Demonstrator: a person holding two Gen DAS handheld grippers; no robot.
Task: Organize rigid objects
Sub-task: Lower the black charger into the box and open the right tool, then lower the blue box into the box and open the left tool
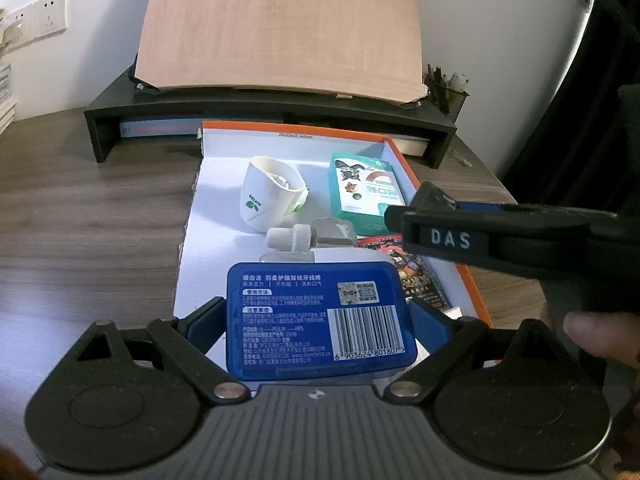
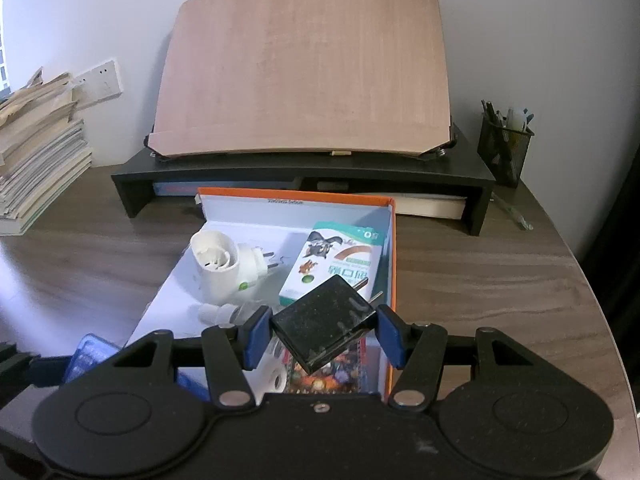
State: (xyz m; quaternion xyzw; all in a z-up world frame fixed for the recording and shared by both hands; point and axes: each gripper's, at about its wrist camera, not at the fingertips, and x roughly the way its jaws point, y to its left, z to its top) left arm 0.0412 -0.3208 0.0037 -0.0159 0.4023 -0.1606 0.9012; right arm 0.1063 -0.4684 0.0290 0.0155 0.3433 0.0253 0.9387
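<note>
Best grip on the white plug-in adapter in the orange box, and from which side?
Take the white plug-in adapter across its round barrel, coming from above. It lies on its side with open box floor beside it. Avoid the metal pins: thin and slippery. The small white-capped bottle lies close in front, so descend steeply.

One orange-rimmed tray (image 2: 390, 280) sits on the counter (image 2: 480, 280). In it lie one white plug-in device (image 2: 218, 268), one green box (image 2: 336, 260), one small white-capped bottle (image 2: 224, 312) and one colourful printed pack (image 2: 320, 376). One blue box (image 1: 320, 320) and one black block (image 2: 324, 324) are above it. Behind stand one black riser (image 2: 304, 170), one wooden board (image 2: 304, 68) and one pen cup (image 2: 505, 152).
</note>
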